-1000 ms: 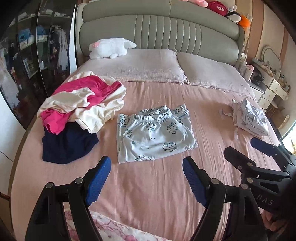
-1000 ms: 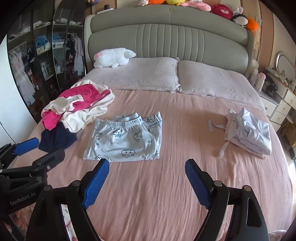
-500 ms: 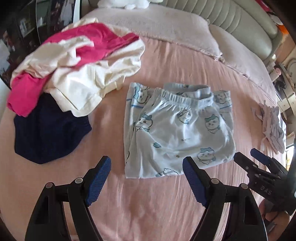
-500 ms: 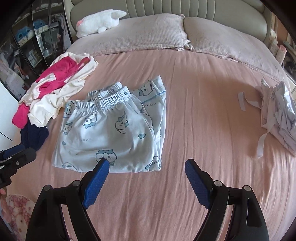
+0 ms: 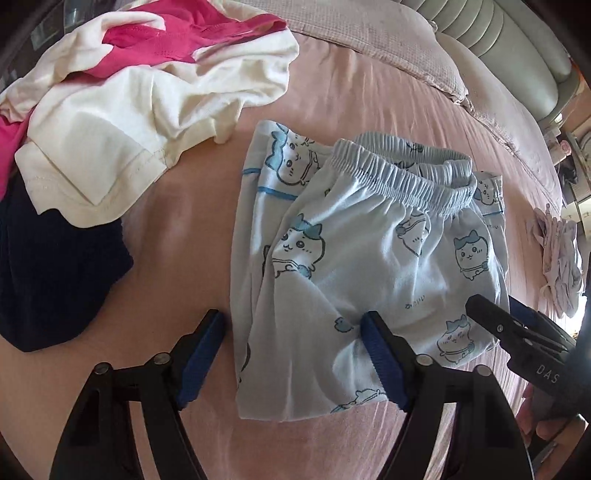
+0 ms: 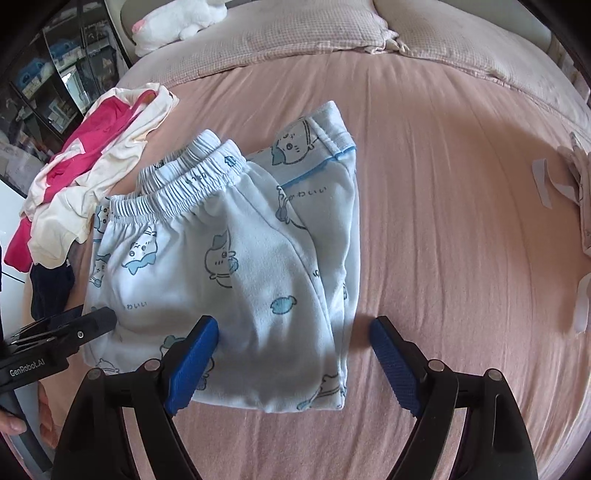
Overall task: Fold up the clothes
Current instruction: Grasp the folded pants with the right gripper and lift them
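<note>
Light blue pyjama trousers (image 5: pixel 369 266) with a cat print lie folded on the pink bedsheet (image 5: pixel 373 96), elastic waistband at the far side. My left gripper (image 5: pixel 293 354) points down over their near left corner. Its jaws are closing with that corner between them; the left pad (image 5: pixel 203 347) is beside the cloth edge and the right pad (image 5: pixel 378 358) is on the fabric. My right gripper (image 6: pixel 293 365) stands open over the trousers' (image 6: pixel 229 266) near right corner, one finger on the cloth and one on the sheet.
A heap of cream and pink clothes (image 5: pixel 147 92) lies left of the trousers on a navy garment (image 5: pixel 48 266). A folded white garment (image 5: pixel 557 254) sits at the right. Pillows (image 6: pixel 295 33) and a white plush toy (image 6: pixel 177 22) are at the head.
Both grippers have come down and forward onto the near edge of the trousers. The left jaws stand narrower than before, now astride the left corner.
</note>
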A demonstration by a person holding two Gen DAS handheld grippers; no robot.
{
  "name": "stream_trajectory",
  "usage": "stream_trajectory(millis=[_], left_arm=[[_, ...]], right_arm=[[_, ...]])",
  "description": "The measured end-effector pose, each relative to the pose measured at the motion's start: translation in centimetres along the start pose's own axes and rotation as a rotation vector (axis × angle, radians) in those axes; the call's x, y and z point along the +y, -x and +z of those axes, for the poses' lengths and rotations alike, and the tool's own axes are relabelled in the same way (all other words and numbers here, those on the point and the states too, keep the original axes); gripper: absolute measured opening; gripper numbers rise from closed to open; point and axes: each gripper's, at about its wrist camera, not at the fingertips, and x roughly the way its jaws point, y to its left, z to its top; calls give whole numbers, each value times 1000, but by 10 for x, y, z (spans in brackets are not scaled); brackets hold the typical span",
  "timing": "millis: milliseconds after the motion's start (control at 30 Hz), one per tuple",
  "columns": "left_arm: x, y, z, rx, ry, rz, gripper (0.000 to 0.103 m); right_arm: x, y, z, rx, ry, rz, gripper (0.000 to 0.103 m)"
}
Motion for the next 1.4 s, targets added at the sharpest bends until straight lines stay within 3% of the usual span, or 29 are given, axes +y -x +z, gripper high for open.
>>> stream_trajectory(millis=[33,67,100,167,233,333,433,567,633,667,700,800,867,900,933,967,1000,1033,1233,1400], left_arm=[[-3,3,-2,-14,-10,0,49],[-5,6,-3,-28,-11,-19,22],[-7,9,-4,-39,-14,-36,8],[-11,11,-7,-46,-21,-63,8],[-5,12,-9,-41,19,-151,8],[7,27,-9,-75,89,-283,8],[12,39,-11,-93,115,-323,8],[33,29,-5,-41,212,-361,11],[40,29,0,-56,227,-346,29],[41,28,3,-64,226,-317,57],[41,24,7,-61,234,-322,71],[39,8,15,-19,241,-361,71],[24,3,15,-5,173,-327,69],[16,3,15,-5,131,-334,59],[10,0,16,10,105,-373,37],[6,-3,15,31,88,-411,9],[2,-5,14,44,73,-438,9],[-1,-2,13,35,62,-436,9],[-27,42,13,-45,16,-523,9],[-130,85,31,-67,-160,-619,9]], right_arm=[[2,1,0,-6,-1,12,79],[3,2,0,-13,-5,29,61],[4,3,-1,-15,-6,39,41],[6,3,-1,-5,-1,48,24],[6,5,0,-4,-3,86,14],[5,17,2,-27,-26,170,12],[4,35,4,-71,-53,236,11],[1,32,6,-33,-36,196,15],[-2,14,8,14,-32,166,18],[-3,7,9,28,-33,153,24],[-6,3,8,24,-43,150,29],[-14,-2,8,-16,-89,172,31],[-14,-4,10,-37,-106,169,34],[-11,-5,11,-46,-104,163,35],[-7,-6,12,-54,-94,158,36],[-3,-7,13,-55,-82,177,33],[0,-8,13,-49,-69,219,12],[2,-8,11,-46,-66,259,10],[-23,40,-1,-119,-143,368,10],[-78,116,-12,-208,-144,353,10]])
